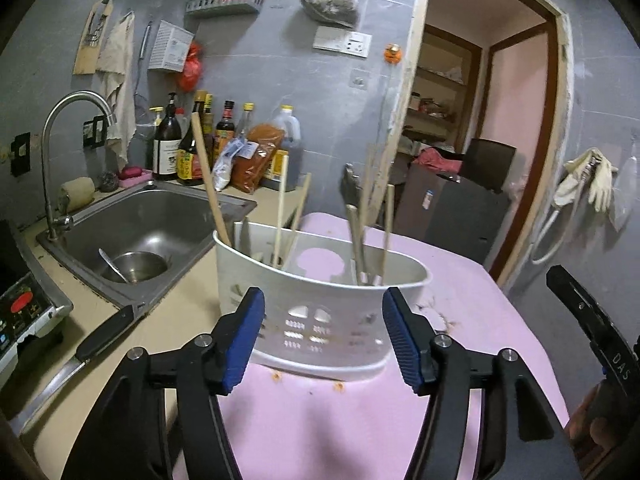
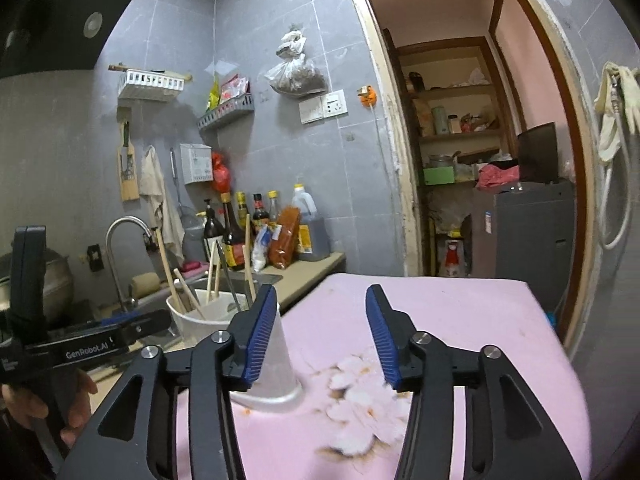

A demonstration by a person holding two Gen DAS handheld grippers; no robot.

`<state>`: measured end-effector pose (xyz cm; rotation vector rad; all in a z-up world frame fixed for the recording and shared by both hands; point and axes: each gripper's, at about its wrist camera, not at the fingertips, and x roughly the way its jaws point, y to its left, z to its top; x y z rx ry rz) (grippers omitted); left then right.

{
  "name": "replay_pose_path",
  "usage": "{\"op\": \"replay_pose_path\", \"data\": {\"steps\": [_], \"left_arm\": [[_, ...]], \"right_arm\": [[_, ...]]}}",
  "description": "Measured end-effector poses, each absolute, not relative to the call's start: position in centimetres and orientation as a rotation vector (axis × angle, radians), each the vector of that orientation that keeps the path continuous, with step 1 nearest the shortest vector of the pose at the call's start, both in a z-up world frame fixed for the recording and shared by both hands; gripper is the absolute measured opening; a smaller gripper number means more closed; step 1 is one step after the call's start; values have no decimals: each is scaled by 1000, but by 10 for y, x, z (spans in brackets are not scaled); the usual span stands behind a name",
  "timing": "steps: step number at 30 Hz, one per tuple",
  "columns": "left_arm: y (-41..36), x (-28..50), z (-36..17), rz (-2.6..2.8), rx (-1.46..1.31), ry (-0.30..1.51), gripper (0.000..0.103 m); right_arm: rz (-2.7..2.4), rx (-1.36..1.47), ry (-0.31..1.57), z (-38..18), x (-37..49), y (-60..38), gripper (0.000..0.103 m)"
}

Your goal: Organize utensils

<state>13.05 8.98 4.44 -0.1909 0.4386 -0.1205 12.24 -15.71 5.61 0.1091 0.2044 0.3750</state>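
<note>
A white plastic utensil holder (image 1: 320, 312) stands upright on a pink-topped table (image 1: 340, 420). Several wooden chopsticks (image 1: 282, 204) and metal utensils (image 1: 356, 236) stick up out of it. My left gripper (image 1: 324, 340) is just in front of the holder, open, with nothing between its blue pads (image 1: 246, 340). In the right wrist view the same holder (image 2: 224, 328) sits at the left, partly hidden behind my left finger. My right gripper (image 2: 322, 336) is open over the pink table (image 2: 460, 320), to the right of the holder, holding nothing.
A steel sink (image 1: 148, 236) with a bowl and spoon lies left of the table, under a curved tap (image 1: 72, 128). A knife (image 1: 76, 364) rests on the counter near the sink. Sauce bottles (image 1: 208, 140) line the wall. A doorway (image 2: 472, 152) opens behind the table.
</note>
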Motion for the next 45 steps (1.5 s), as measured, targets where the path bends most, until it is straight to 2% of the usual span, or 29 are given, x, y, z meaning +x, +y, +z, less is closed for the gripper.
{"op": "replay_pose_path", "data": {"steps": [5,7,14,18,25,28,30,33,36,45], "left_arm": [[81,119,43,-149,-170,437,58],[79,115,43,-155,-167,433,61],[72,99,43,-177,-147,420,64],[71,92,44,-194,-150,408,72],[68,82,43,-216,-143,401,80],[68,78,43,-225,-157,395,88],[69,76,43,-229,-163,386,89],[69,73,43,-237,-159,384,92],[70,68,43,-248,-168,374,101],[70,52,42,-240,-166,353,101]], "right_arm": [[334,91,205,58,102,-166,54],[321,92,201,59,95,-169,65],[276,94,193,58,75,-177,73],[249,98,188,58,68,-182,79],[208,113,203,56,58,-189,96],[193,115,206,54,54,-191,100],[186,110,209,53,52,-192,102],[173,101,214,52,49,-192,103],[167,96,226,50,45,-191,103],[146,85,249,44,33,-192,103]]}}
